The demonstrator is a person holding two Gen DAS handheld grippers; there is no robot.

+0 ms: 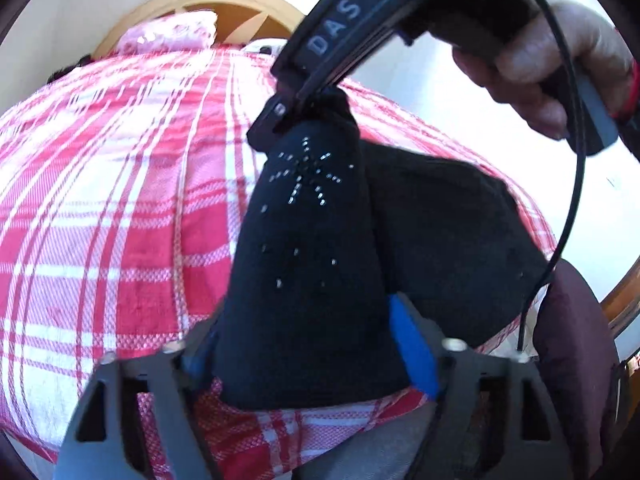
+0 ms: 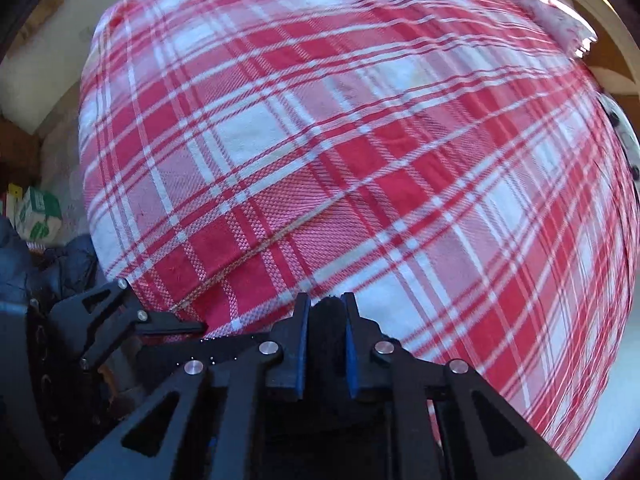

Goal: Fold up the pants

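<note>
Across the left and middle of the left wrist view spreads a bed under a red and white checked cover [image 1: 120, 208], with a pink pillow [image 1: 168, 34] and a curved wooden headboard [image 1: 208, 4] at its far end. Near the middle, the black pants [image 1: 316, 264] hang stretched above that cover, their long axis running from the near edge of the view up and away toward the far right. A starburst of small shiny studs [image 1: 306, 176] faces the camera on the upper part of the cloth. At the near end, the left gripper [image 1: 304, 344] has a wide bunch of the cloth between its blue-padded fingers [image 1: 412, 344], which are clenched on it. At the far end, the right gripper [image 1: 280, 120] pinches a narrow tip of the pants; a person's hand [image 1: 560, 68] holds its handle at the upper right, and a black cable [image 1: 568, 200] loops down past the cloth on the right side. A second dark fold of the pants lies lower to the right, resting on the cover.

Seen from the right wrist, the right gripper's fingers [image 2: 352, 356] grasp a small black wad of cloth, pointing down over the checked cover, with the left gripper's black frame [image 2: 120, 320] at the near left. Boxes and dark bags [image 2: 36, 216] sit beside the bed at the far left.
</note>
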